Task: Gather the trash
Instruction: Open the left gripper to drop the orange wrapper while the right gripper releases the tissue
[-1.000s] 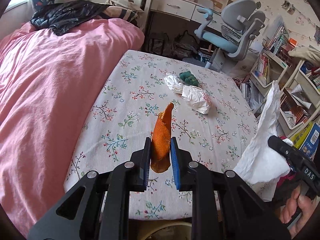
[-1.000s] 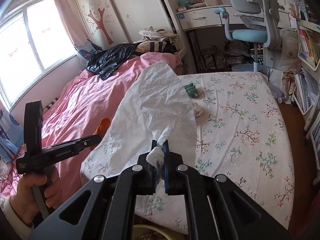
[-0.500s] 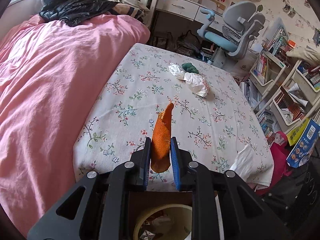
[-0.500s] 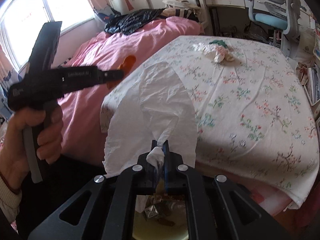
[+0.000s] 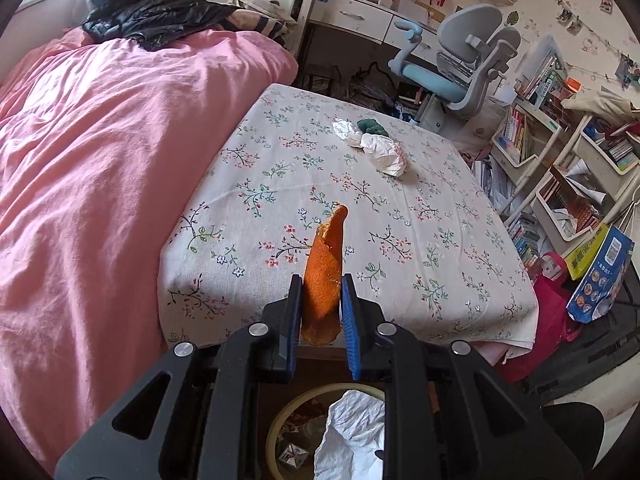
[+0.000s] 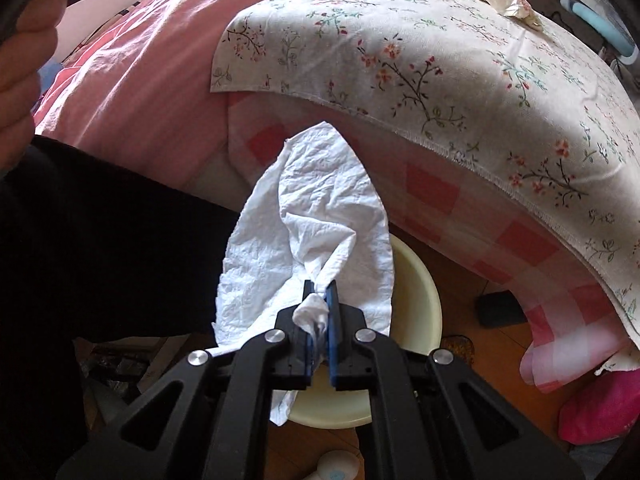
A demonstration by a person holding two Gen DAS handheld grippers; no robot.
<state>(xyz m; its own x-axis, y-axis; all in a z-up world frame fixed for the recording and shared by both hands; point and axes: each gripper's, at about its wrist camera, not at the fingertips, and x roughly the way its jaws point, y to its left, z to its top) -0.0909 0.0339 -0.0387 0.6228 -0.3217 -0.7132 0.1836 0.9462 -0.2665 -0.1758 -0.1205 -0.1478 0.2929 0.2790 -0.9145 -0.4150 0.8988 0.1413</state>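
Observation:
My left gripper (image 5: 320, 296) is shut on an orange peel (image 5: 325, 268) and holds it above the front edge of the floral bed sheet (image 5: 280, 184). Below it stands a round cream trash bin (image 5: 280, 432) with the white tissue (image 5: 352, 436) over it. My right gripper (image 6: 319, 296) is shut on that white tissue (image 6: 312, 232), which hangs over the cream bin (image 6: 416, 300) beside the bed. Crumpled white papers (image 5: 380, 148) and a green wad (image 5: 372, 126) lie on the sheet farther back.
A pink duvet (image 5: 100, 168) covers the bed's left side with a black jacket (image 5: 156, 20) on it. A grey desk chair (image 5: 464, 64), bookshelves (image 5: 560, 152) and a pink bag (image 5: 552, 312) stand to the right. A dark object (image 6: 500, 310) lies on the wooden floor.
Both grippers have pulled back from the bed and dropped low. The tissue in my right gripper has come down over the bin by the bed's edge. The peel stays gripped.

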